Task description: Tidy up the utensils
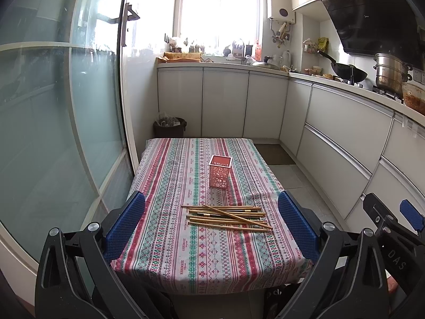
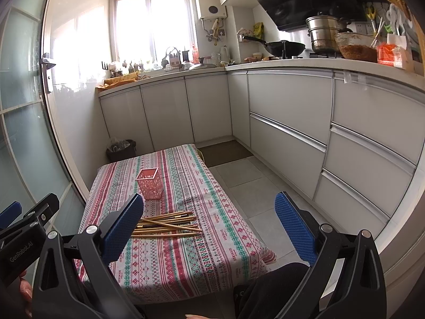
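Both tools, left tool and right tool, hang spread apart, holding nothing. The chopsticks lie crisscrossed ahead on the table, the holder beyond. Pinching one could drag neighbours or tip the light holder.

A black wok and a stacked steel steamer pot sit on the stove. A lined black trash bin stands beyond the table's far left corner.

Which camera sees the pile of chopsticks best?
The left wrist view: the chopsticks lie whole and unblocked on the tablecloth. In the right wrist view, the right claw's blue finger covers one end of the pile.
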`<state>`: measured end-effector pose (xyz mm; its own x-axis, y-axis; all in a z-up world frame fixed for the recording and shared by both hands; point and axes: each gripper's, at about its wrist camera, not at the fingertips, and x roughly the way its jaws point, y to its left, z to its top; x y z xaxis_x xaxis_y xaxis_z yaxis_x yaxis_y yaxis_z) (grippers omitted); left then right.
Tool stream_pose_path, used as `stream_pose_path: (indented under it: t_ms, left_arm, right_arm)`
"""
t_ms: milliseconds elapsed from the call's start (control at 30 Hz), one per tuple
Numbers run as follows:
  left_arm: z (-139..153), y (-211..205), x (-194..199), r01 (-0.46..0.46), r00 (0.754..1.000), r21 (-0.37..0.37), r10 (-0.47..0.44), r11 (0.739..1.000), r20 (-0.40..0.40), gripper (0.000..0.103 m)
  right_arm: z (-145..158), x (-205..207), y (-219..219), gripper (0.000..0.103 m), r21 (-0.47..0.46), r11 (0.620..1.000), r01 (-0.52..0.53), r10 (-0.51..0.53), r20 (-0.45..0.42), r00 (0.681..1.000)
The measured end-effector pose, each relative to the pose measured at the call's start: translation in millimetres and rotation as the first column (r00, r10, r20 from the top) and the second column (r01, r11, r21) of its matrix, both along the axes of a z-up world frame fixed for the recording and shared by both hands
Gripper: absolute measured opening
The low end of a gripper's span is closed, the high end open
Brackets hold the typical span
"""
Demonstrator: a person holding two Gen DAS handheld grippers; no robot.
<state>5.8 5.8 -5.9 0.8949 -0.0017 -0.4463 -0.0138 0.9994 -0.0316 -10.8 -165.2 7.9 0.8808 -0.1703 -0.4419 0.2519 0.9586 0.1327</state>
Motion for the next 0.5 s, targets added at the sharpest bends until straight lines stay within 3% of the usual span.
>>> stream_pose_path:
  t_ms: [500]
  left_arm:
    - [-2.8, 0.2, -0.6, 0.001, 1.000, -0.001, -0.001, 1.000, -0.006, 0.096]
  right_arm:
    - [-1.9, -1.8, -1.1, 0.097, 0.003, 1.000, 0.000, 0.000, -0.004, 1.000]
